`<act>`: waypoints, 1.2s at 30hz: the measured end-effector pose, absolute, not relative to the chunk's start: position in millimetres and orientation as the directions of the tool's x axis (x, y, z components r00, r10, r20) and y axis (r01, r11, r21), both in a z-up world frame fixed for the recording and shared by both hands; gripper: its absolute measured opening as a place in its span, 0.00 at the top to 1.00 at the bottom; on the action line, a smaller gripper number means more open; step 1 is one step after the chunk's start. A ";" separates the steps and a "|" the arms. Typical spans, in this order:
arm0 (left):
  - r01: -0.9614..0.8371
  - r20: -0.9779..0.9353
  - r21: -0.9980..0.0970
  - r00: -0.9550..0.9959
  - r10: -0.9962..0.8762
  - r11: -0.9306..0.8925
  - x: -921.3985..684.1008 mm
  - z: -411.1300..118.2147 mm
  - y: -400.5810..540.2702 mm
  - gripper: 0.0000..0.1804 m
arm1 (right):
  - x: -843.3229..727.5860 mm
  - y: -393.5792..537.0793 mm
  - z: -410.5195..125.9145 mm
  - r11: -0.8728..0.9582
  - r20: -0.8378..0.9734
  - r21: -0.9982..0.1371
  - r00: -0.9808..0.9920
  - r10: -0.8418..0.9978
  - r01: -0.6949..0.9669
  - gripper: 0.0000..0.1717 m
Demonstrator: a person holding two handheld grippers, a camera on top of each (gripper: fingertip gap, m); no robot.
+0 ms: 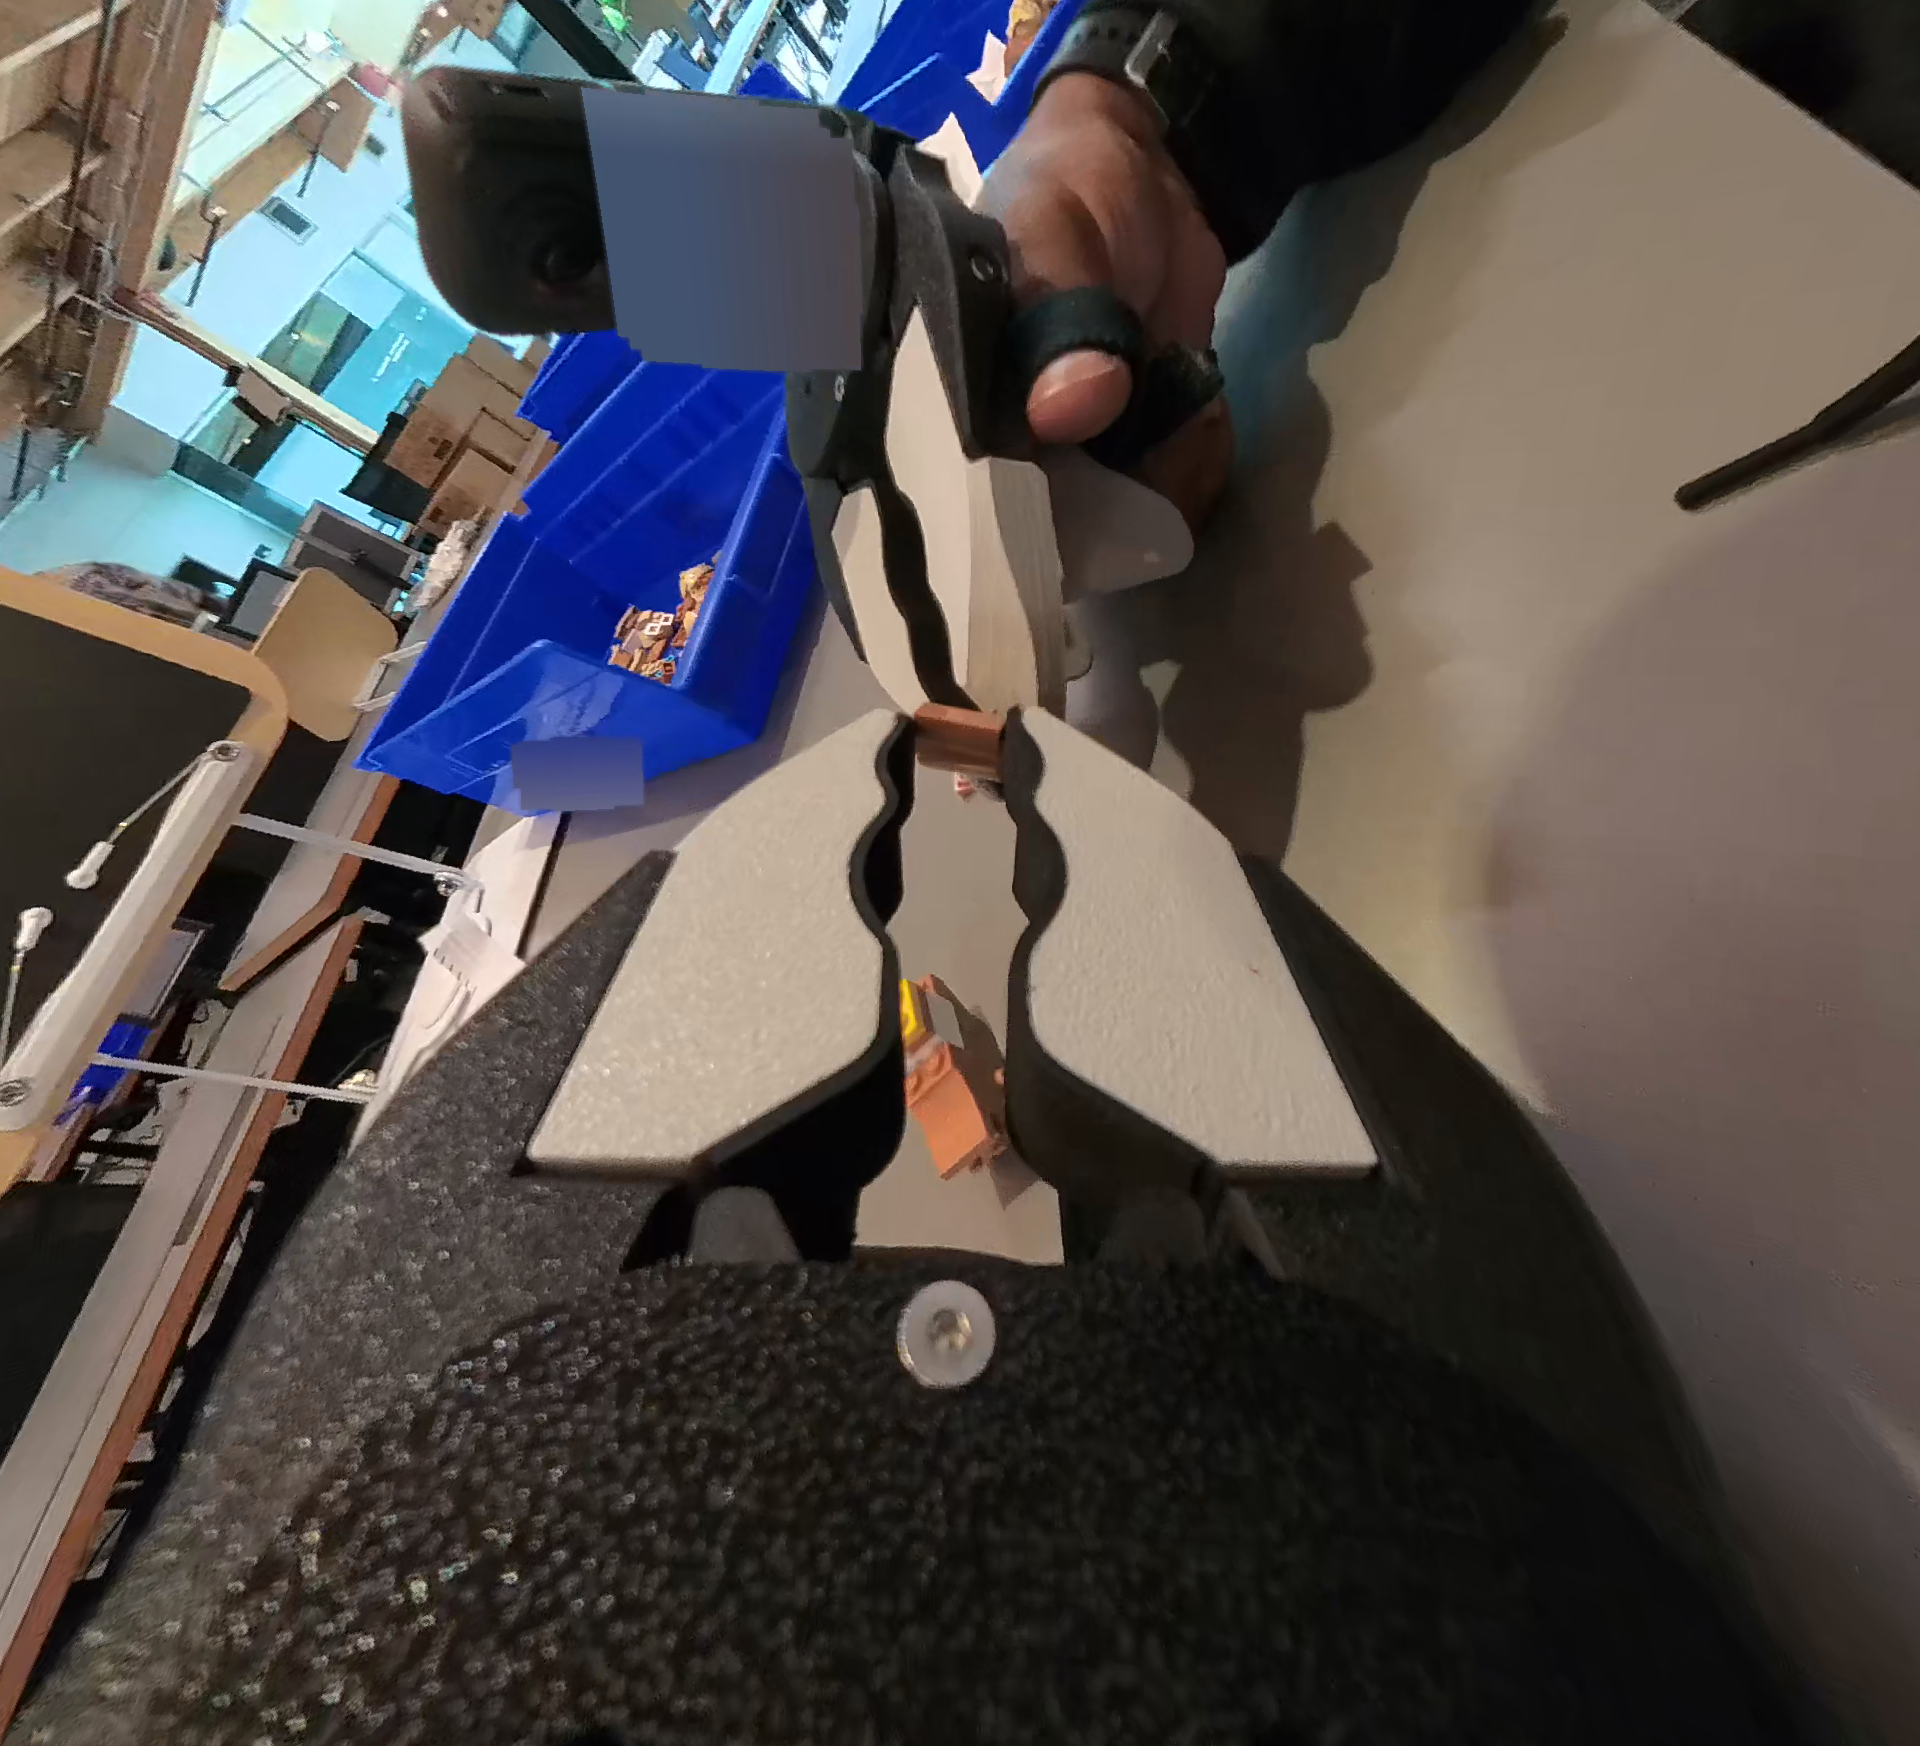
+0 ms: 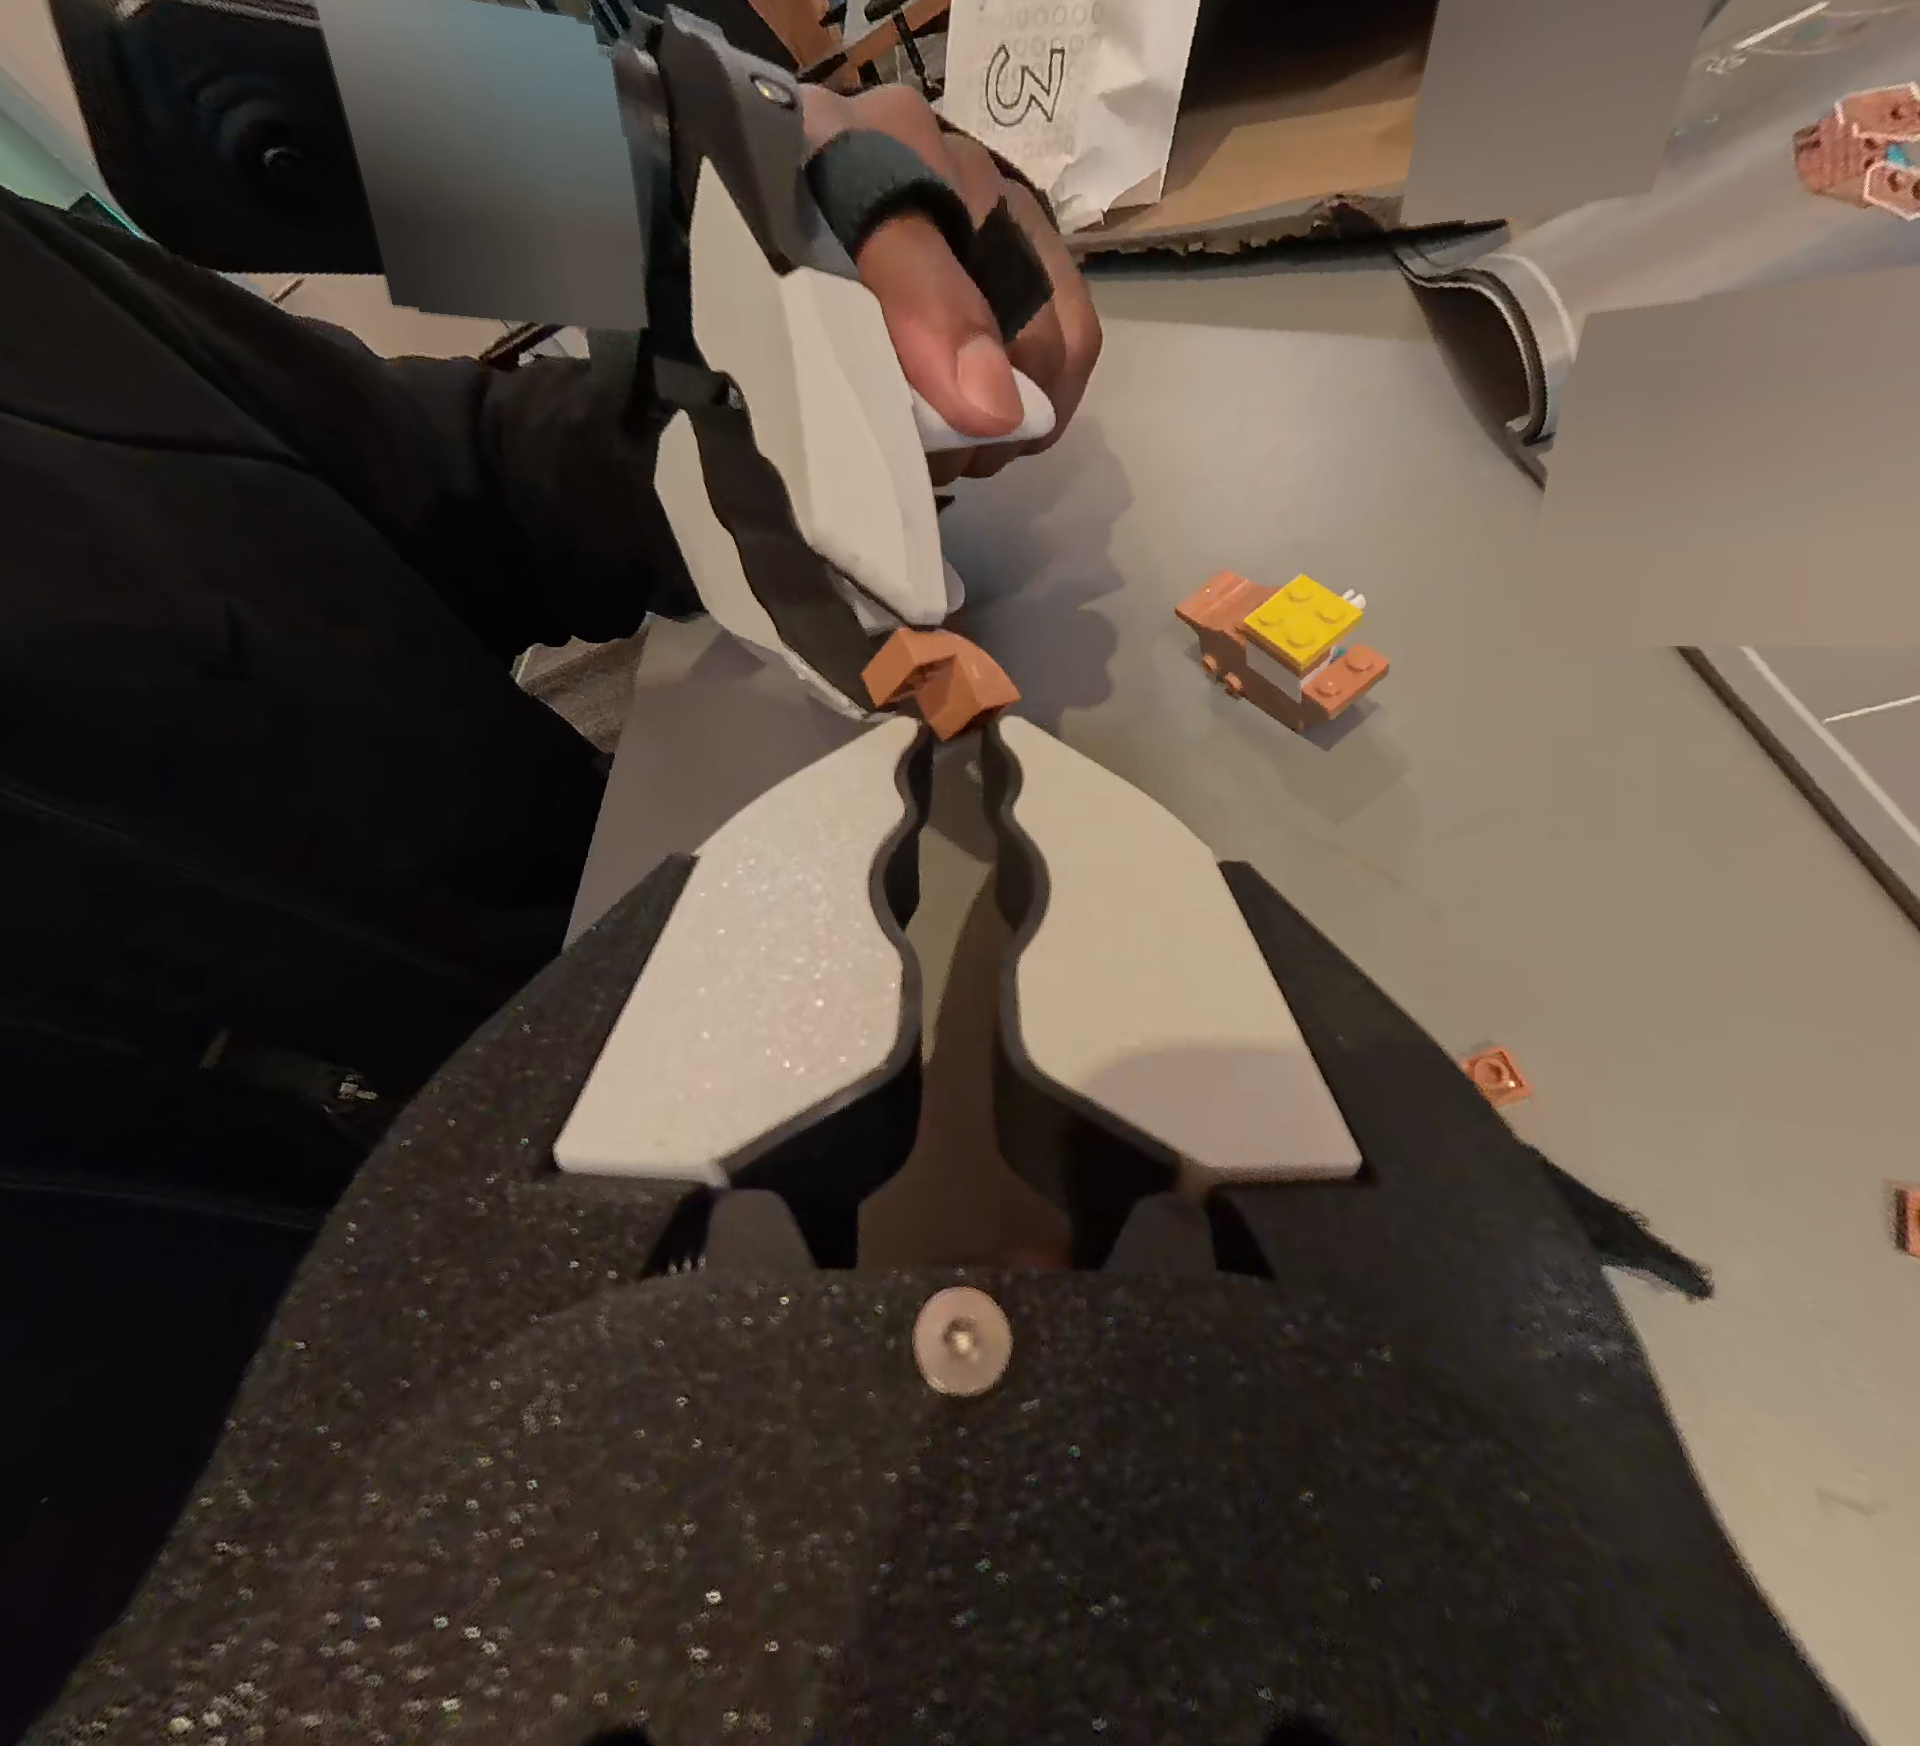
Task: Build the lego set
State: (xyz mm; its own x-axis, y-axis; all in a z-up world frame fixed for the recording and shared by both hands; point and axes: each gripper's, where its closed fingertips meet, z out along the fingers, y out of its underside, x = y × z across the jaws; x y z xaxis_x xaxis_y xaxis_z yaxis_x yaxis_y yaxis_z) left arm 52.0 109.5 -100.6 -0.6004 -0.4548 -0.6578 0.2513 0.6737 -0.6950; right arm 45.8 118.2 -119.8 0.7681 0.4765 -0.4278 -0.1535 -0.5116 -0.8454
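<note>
The table (image 2: 1351, 969) is a flat grey surface in an open room with windows and cardboard boxes behind. Blue bins (image 1: 644, 553) line its far edge. The left tool (image 1: 958, 740) is closed on a brown brick (image 1: 958, 732), both pads pressing its ends. The right tool (image 2: 951, 730) is nearly closed on a second brown brick (image 2: 961, 683); the two bricks meet above the table, near the person's body. A small brick assembly with a yellow plate (image 2: 1288, 647) stands well apart to the right, with bare table around it. Loose brown pieces (image 2: 1496, 1073) lie nearer the right edge.
</note>
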 end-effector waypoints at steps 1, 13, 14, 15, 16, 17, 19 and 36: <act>0.245 -0.659 -0.690 -0.604 -0.449 0.681 52.2 -102.7 109.8 0.91 | 46.7 117.8 -121.9 -0.523 -0.427 -0.840 0.773 0.468 -0.148 0.95; 0.170 -0.633 -0.638 -0.671 -0.386 0.751 52.7 -132.0 114.3 0.91 | 68.3 97.6 -132.4 -0.569 -0.413 -0.813 0.807 0.421 -0.120 0.95; 0.163 -0.628 -0.635 -0.678 -0.382 0.755 52.5 -134.3 114.9 0.91 | 72.0 95.1 -132.3 -0.568 -0.413 -0.814 0.809 0.418 -0.122 0.95; 0.156 -0.622 -0.633 -0.685 -0.379 0.758 52.4 -136.4 115.5 0.91 | 75.4 92.5 -132.1 -0.565 -0.412 -0.816 0.810 0.417 -0.124 0.95; 0.149 -0.618 -0.631 -0.690 -0.377 0.761 52.3 -137.9 116.3 0.91 | 78.5 90.0 -131.7 -0.563 -0.412 -0.817 0.810 0.417 -0.126 0.95; 0.143 -0.613 -0.630 -0.696 -0.375 0.763 51.9 -139.3 116.9 0.91 | 81.4 87.6 -131.4 -0.561 -0.414 -0.818 0.809 0.417 -0.129 0.95; 0.132 -0.601 -0.629 -0.707 -0.372 0.766 51.2 -141.6 118.0 0.91 | 86.5 83.5 -131.0 -0.560 -0.419 -0.817 0.807 0.415 -0.137 0.95; 0.062 -0.510 -0.678 -0.758 -0.408 0.732 51.9 -155.0 117.9 0.89 | 302.5 74.5 -46.5 -0.635 0.199 -0.732 0.969 0.148 0.247 0.87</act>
State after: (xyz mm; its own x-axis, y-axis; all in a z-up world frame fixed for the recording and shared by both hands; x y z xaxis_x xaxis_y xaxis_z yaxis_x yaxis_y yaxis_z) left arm 51.9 117.9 -155.0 -0.7578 -0.4076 -0.5095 0.0622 0.7322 -0.6783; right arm 302.5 74.5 -46.5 0.9689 0.1480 0.1986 0.2470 -0.6347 -0.7323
